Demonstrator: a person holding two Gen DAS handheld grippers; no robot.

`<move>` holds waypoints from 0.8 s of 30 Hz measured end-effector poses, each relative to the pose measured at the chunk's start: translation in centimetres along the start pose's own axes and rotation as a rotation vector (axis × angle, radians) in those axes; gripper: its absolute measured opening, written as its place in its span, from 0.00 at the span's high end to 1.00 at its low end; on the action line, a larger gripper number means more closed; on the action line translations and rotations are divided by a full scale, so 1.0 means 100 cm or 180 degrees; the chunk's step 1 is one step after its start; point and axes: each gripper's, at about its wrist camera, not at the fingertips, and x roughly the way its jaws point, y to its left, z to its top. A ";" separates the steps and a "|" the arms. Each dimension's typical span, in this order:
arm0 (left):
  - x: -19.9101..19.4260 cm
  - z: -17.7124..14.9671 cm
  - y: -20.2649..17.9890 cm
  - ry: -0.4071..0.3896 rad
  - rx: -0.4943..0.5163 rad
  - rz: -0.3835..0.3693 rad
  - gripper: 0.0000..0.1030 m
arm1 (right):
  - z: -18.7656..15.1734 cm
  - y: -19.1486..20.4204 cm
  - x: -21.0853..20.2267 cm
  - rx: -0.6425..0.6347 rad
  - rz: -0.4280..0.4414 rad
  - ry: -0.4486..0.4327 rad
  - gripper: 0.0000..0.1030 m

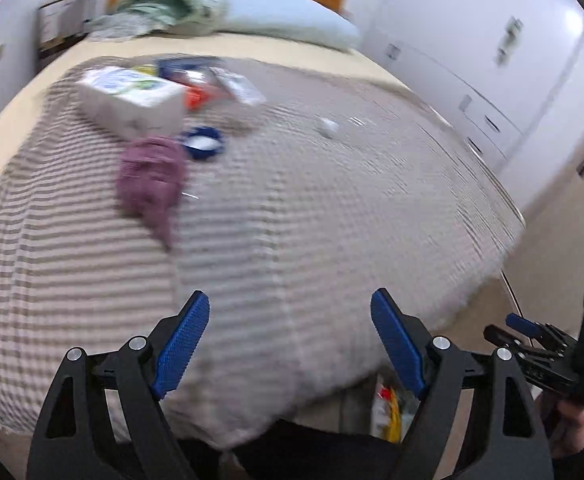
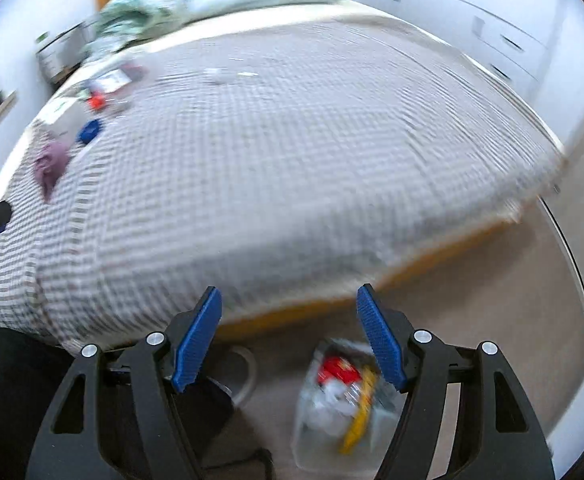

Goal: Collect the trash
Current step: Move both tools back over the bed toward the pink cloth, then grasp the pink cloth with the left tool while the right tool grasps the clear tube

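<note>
My left gripper [image 1: 290, 340] is open and empty above the near edge of the bed's checked blanket [image 1: 292, 220]. Far ahead on the blanket lie a crumpled white scrap [image 1: 328, 127], a blue lid [image 1: 203, 143], an orange-red item [image 1: 196, 98] and plastic wrappers [image 1: 236, 84]. My right gripper [image 2: 288, 336] is open and empty above the floor at the foot of the bed. Below it stands a clear bin [image 2: 344, 408] holding red, white and yellow trash. The bin also shows in the left wrist view [image 1: 388, 412]. The right gripper shows at the left view's right edge [image 1: 548, 348].
A white box [image 1: 132, 100] and a purple cloth [image 1: 152, 178] lie on the blanket at left. Pillows [image 1: 288, 16] and a green cover [image 1: 164, 4] sit at the headboard. White wardrobes [image 1: 492, 60] line the right wall. A nightstand [image 1: 60, 28] stands at far left.
</note>
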 end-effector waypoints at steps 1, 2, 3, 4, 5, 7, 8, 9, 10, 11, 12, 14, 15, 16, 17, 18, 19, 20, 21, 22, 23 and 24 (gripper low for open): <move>0.004 0.004 0.016 -0.0046 -0.0078 0.0079 0.22 | 0.009 0.016 0.007 -0.0080 0.0055 -0.0010 0.35; 0.010 0.009 0.031 -0.0083 -0.0177 0.0185 0.22 | 0.016 0.030 0.012 -0.0136 0.0101 -0.0027 0.35; 0.015 0.017 0.042 -0.0111 -0.0257 0.0252 0.23 | 0.025 0.045 0.019 -0.0184 0.0162 -0.0056 0.35; 0.024 0.024 0.056 -0.0148 -0.0366 0.0339 0.24 | 0.032 0.059 0.025 -0.0220 0.0223 -0.0073 0.35; 0.034 0.031 0.067 -0.0175 -0.0472 0.0418 0.24 | 0.038 0.071 0.029 -0.0246 0.0279 -0.0080 0.35; 0.054 0.039 0.079 -0.0115 -0.0541 0.0475 0.32 | 0.053 0.094 0.040 -0.0297 0.0409 -0.0080 0.35; 0.064 0.042 0.083 -0.0059 -0.0570 0.0500 0.34 | 0.059 0.103 0.044 -0.0325 0.0457 -0.0082 0.35; 0.076 0.043 0.087 -0.0010 -0.0602 0.0534 0.44 | 0.066 0.114 0.048 -0.0370 0.0508 -0.0095 0.35; 0.084 0.043 0.091 -0.0013 -0.0697 0.0544 0.68 | 0.071 0.123 0.052 -0.0412 0.0542 -0.0109 0.35; 0.089 0.041 0.096 -0.0034 -0.0797 0.0486 0.82 | 0.076 0.131 0.055 -0.0445 0.0565 -0.0116 0.35; 0.093 0.038 0.104 -0.0051 -0.0965 0.0359 0.99 | 0.082 0.141 0.061 -0.0483 0.0595 -0.0121 0.35; 0.091 0.037 0.110 -0.0064 -0.1125 0.0243 0.99 | 0.091 0.157 0.070 -0.0532 0.0643 -0.0142 0.35; 0.085 0.039 0.113 -0.0152 -0.1145 0.0242 0.99 | 0.095 0.166 0.076 -0.0542 0.0672 -0.0140 0.35; 0.079 0.041 0.116 -0.0257 -0.1159 0.0276 0.99 | 0.100 0.174 0.084 -0.0539 0.0703 -0.0130 0.35; 0.075 0.041 0.120 -0.0336 -0.1180 0.0324 0.99 | 0.104 0.181 0.089 -0.0536 0.0733 -0.0123 0.35; 0.071 0.042 0.126 -0.0400 -0.1220 0.0365 0.99 | 0.109 0.190 0.098 -0.0529 0.0759 -0.0120 0.35; 0.070 0.041 0.133 -0.0421 -0.1279 0.0383 0.99 | 0.114 0.197 0.106 -0.0518 0.0753 -0.0106 0.35; 0.070 0.040 0.142 -0.0414 -0.1364 0.0400 0.99 | 0.120 0.207 0.115 -0.0504 0.0736 -0.0094 0.35; 0.071 0.040 0.147 -0.0401 -0.1391 0.0416 0.99 | 0.125 0.212 0.121 -0.0490 0.0720 -0.0084 0.35; 0.070 0.040 0.151 -0.0398 -0.1393 0.0482 0.99 | 0.130 0.221 0.129 -0.0457 0.0688 -0.0060 0.35; 0.066 0.037 0.153 -0.0423 -0.1383 0.0542 0.99 | 0.133 0.227 0.133 -0.0438 0.0680 -0.0048 0.35; 0.063 0.038 0.154 -0.0457 -0.1355 0.0604 0.99 | 0.137 0.234 0.139 -0.0416 0.0665 -0.0042 0.35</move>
